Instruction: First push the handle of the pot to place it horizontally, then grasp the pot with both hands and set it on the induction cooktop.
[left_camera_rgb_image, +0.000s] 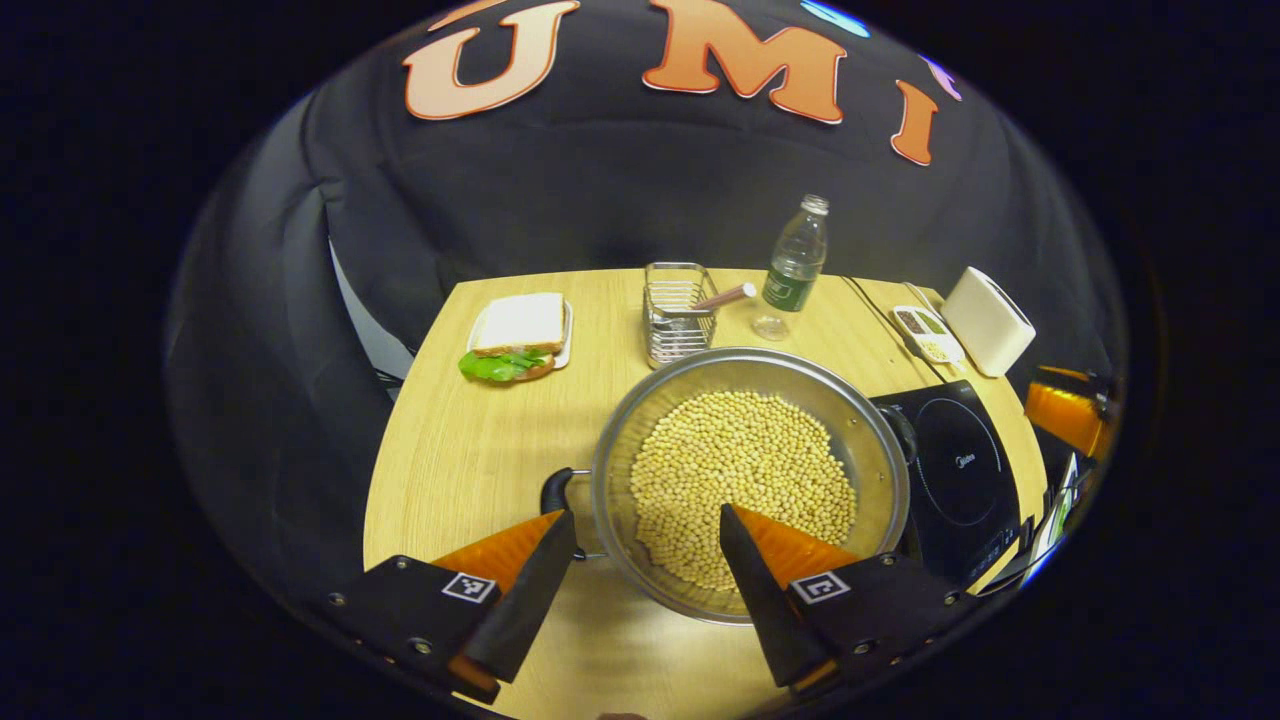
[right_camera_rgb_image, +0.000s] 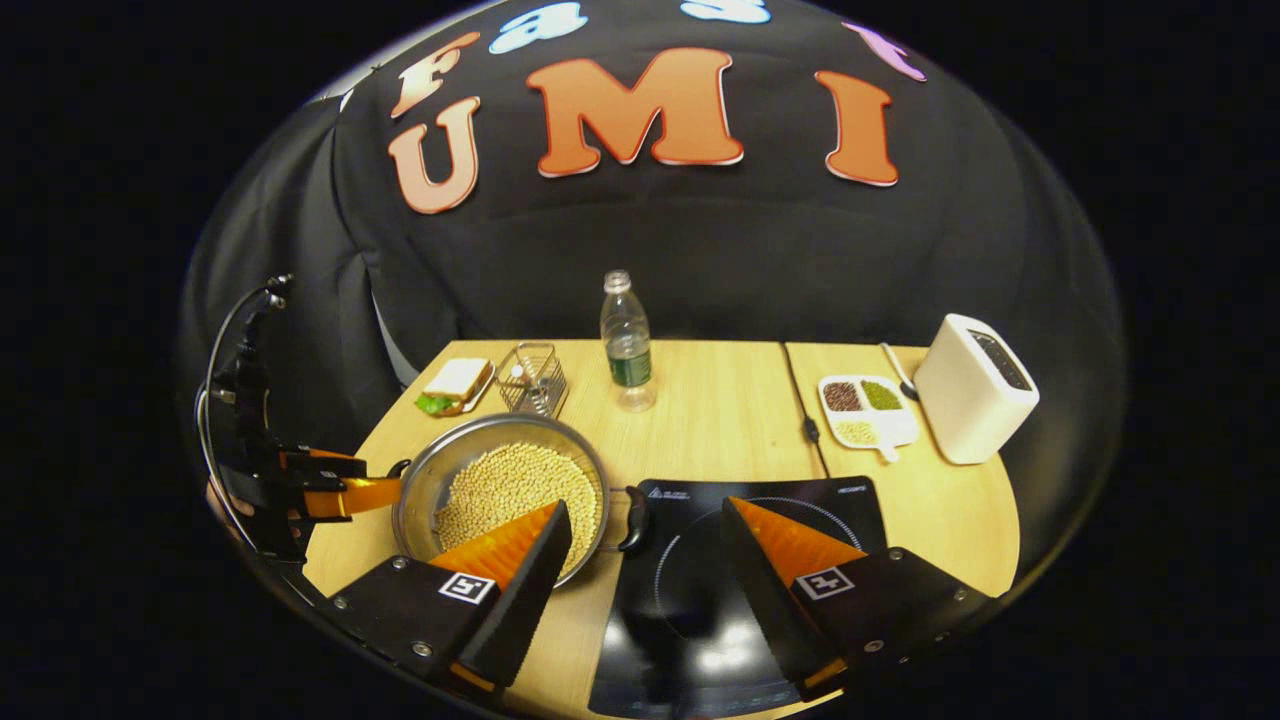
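Observation:
A steel pot (left_camera_rgb_image: 760, 372) full of pale beans (left_camera_rgb_image: 740, 470) stands on the wooden table, just left of the black induction cooktop (left_camera_rgb_image: 960, 470). Its black handles point left (left_camera_rgb_image: 555, 490) and right (left_camera_rgb_image: 905, 430). My left gripper (left_camera_rgb_image: 645, 515) is open; its left fingertip is beside the left handle and its right finger is over the beans. In the right gripper view the pot (right_camera_rgb_image: 480, 430) is at left, and its right handle (right_camera_rgb_image: 633, 518) lies between the open fingers of my right gripper (right_camera_rgb_image: 645, 510), above the cooktop (right_camera_rgb_image: 690, 560). The left gripper (right_camera_rgb_image: 385, 485) shows at the pot's far side.
At the back of the table (left_camera_rgb_image: 470, 450) are a sandwich on a plate (left_camera_rgb_image: 520, 335), a wire rack (left_camera_rgb_image: 675, 310), a water bottle (left_camera_rgb_image: 797, 255) and a small glass (left_camera_rgb_image: 770, 326). A divided tray of grains (right_camera_rgb_image: 865, 410), a white box (right_camera_rgb_image: 975, 400) and a cable (right_camera_rgb_image: 800, 400) are at right.

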